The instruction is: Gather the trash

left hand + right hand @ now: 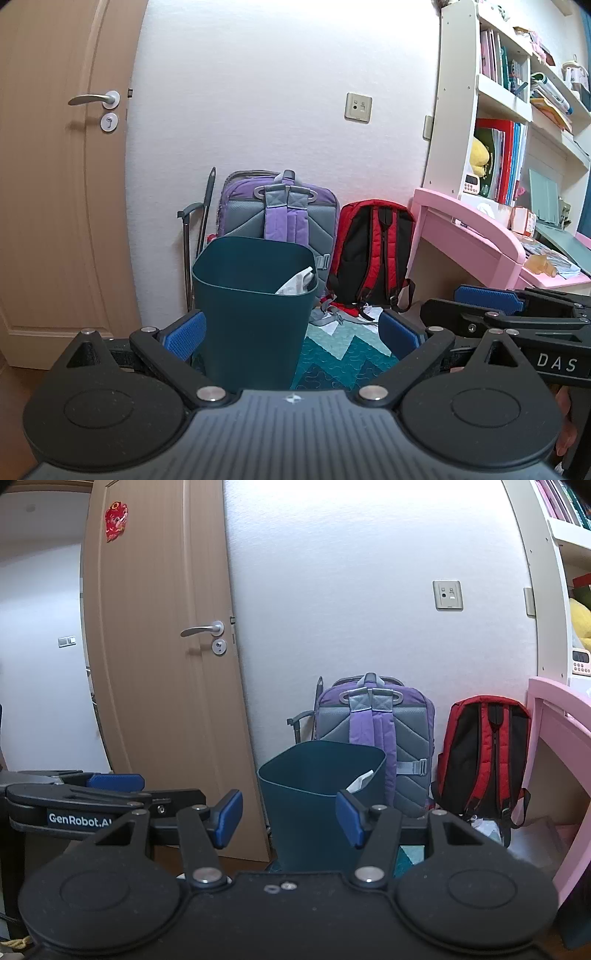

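Observation:
A dark teal waste bin stands on the floor in front of the wall, with white crumpled trash showing at its right rim. My left gripper is open and empty, and the bin is just beyond its blue pads. My right gripper is also open and empty, facing the same bin. Each gripper shows side-on in the other's view: the right gripper to the right, the left gripper to the left. White paper scraps lie on the floor by the red backpack.
A purple backpack and a red backpack lean on the wall behind the bin. A pink desk and a white bookshelf stand to the right. A wooden door is on the left. A teal quilted mat covers the floor.

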`<action>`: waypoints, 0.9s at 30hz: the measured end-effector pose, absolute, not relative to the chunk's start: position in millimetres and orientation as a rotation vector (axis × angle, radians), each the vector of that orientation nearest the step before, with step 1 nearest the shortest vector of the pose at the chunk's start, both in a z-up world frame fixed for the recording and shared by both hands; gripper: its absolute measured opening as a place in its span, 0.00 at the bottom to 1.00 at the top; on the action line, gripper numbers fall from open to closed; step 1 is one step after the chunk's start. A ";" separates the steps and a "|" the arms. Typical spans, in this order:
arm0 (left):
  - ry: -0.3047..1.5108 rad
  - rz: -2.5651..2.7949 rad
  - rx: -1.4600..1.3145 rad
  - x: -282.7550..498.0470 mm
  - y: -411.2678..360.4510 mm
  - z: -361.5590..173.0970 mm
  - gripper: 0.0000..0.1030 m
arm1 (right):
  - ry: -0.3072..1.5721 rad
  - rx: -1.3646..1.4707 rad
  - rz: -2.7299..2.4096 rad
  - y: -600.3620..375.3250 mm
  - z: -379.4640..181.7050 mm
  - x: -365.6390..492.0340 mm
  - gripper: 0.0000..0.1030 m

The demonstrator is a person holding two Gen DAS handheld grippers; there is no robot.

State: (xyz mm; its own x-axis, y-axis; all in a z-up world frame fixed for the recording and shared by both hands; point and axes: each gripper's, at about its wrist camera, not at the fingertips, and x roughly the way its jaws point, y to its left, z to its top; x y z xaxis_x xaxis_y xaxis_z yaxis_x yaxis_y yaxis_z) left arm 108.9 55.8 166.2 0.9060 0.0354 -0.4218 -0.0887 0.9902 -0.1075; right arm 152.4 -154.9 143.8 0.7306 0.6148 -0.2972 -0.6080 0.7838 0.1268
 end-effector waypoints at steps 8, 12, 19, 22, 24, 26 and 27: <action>0.425 0.068 -0.116 101.6 52.8 167.7 0.98 | 0.335 0.024 0.678 -158.3 142.8 146.7 0.55; 0.418 0.070 -0.112 97.9 51.8 168.7 0.98 | 0.335 0.025 0.681 -159.0 143.1 145.2 0.55; 0.416 0.070 -0.111 95.5 51.4 169.1 0.97 | 0.335 0.027 0.680 -159.5 143.2 144.7 0.55; 0.413 0.069 -0.111 93.9 51.0 169.6 0.97 | 0.334 0.025 0.681 -159.8 142.8 144.5 0.55; 0.412 0.068 -0.110 92.6 50.8 169.9 0.97 | 0.333 0.024 0.681 -160.1 143.7 144.7 0.55; 0.409 0.070 -0.107 92.5 50.9 170.1 0.97 | 0.333 0.025 0.682 -160.5 144.2 144.4 0.55; 0.407 0.070 -0.106 91.9 50.9 170.4 0.97 | 0.333 0.026 0.682 -160.9 144.4 143.9 0.55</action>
State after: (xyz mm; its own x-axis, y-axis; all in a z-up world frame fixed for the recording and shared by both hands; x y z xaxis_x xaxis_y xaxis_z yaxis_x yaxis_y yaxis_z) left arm 91.9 50.9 170.4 0.9160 0.0472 -0.3984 -0.0895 0.9921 -0.0884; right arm 143.9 -160.9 144.4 0.7256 0.6225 -0.2931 -0.6143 0.7780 0.1318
